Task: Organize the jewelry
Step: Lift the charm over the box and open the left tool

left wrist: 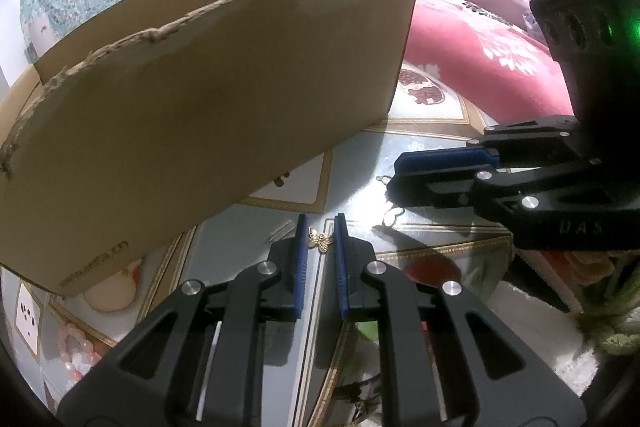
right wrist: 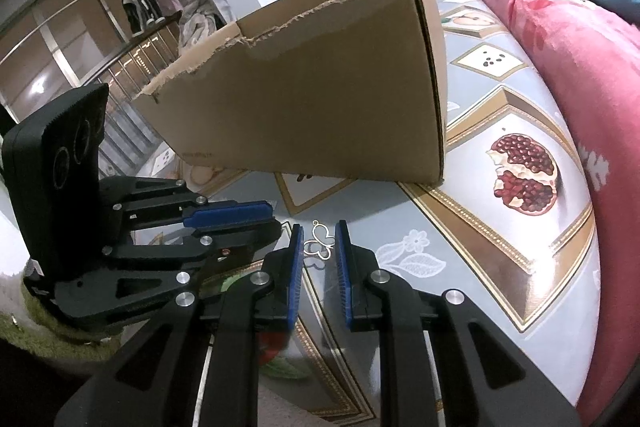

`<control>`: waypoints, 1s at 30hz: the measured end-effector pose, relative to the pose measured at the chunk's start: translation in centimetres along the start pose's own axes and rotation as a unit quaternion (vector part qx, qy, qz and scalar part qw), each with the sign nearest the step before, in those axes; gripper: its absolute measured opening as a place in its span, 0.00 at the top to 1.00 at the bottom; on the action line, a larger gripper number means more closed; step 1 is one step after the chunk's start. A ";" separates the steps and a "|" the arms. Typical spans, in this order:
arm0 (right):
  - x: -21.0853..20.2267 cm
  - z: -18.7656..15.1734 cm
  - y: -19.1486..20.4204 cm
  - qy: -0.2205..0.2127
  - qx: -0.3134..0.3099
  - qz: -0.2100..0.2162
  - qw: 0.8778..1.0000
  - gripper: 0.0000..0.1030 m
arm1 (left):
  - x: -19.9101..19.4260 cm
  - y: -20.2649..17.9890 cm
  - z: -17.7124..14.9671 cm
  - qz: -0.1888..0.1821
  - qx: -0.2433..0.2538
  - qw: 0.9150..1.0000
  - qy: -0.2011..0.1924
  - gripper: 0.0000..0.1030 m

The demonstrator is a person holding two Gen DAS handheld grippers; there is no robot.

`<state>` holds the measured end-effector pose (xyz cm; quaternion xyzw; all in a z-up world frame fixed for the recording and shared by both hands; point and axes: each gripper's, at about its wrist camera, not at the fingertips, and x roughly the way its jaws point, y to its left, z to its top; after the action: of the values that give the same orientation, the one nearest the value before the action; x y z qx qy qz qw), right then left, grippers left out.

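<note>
We had each gripper spread around its own charm on the tabletop (right wrist: 500, 99), the left gripper (left wrist: 321, 241) bracketing the gold butterfly (left wrist: 321, 241), the right gripper (right wrist: 318, 245) bracketing the silver butterfly (right wrist: 319, 245), the cardboard box (right wrist: 320, 99) just beyond.

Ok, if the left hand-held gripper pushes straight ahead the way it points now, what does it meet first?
Probably the gold butterfly charm between the left hand-held gripper's open fingertips, then the tablecloth; the cardboard box lies further on, though depth is unclear.
</note>
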<state>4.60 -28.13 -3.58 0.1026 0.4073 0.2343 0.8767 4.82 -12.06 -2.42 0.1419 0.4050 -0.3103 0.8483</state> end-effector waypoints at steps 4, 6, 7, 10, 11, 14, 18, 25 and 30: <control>-0.8 0.0 0.5 -0.008 -0.004 -0.004 1.000 0.84 | -1.2 0.1 0.0 -0.003 -0.005 1.000 -0.012 0.89; -1.6 0.2 0.9 -0.017 -0.008 -0.005 1.000 0.84 | -2.3 0.1 0.1 -0.004 -0.009 1.000 -0.023 0.89; -2.0 0.2 1.1 -0.021 -0.009 -0.005 1.000 0.84 | -3.2 0.3 0.2 -0.006 -0.011 0.999 -0.031 0.89; -3.8 1.1 1.8 -0.046 -0.015 0.001 0.999 0.84 | -5.3 0.7 0.6 -0.005 -0.017 0.998 -0.056 0.89; -4.3 1.4 2.0 -0.053 -0.018 0.003 0.998 0.84 | -6.4 1.0 0.8 -0.006 -0.019 0.997 -0.069 0.89; -6.1 3.1 3.1 -0.082 -0.038 0.008 0.996 0.84 | -9.3 2.1 1.8 -0.009 -0.033 0.994 -0.108 0.89; -7.1 6.3 4.6 -0.112 -0.069 0.016 0.991 0.84 | -11.7 4.4 3.4 0.003 -0.046 0.988 -0.146 0.89; -3.1 12.0 5.0 -0.066 -0.085 -0.006 0.994 0.84 | -8.6 9.6 7.3 0.011 -0.097 0.990 -0.106 0.89; 1.0 14.7 4.1 -0.008 -0.078 -0.039 0.996 0.84 | -4.7 11.7 8.9 -0.010 -0.116 0.991 -0.063 0.89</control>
<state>15.06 -23.86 6.82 0.0199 0.3845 0.2304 0.8937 15.36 -5.56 6.74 0.0185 0.3858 -0.2775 0.8797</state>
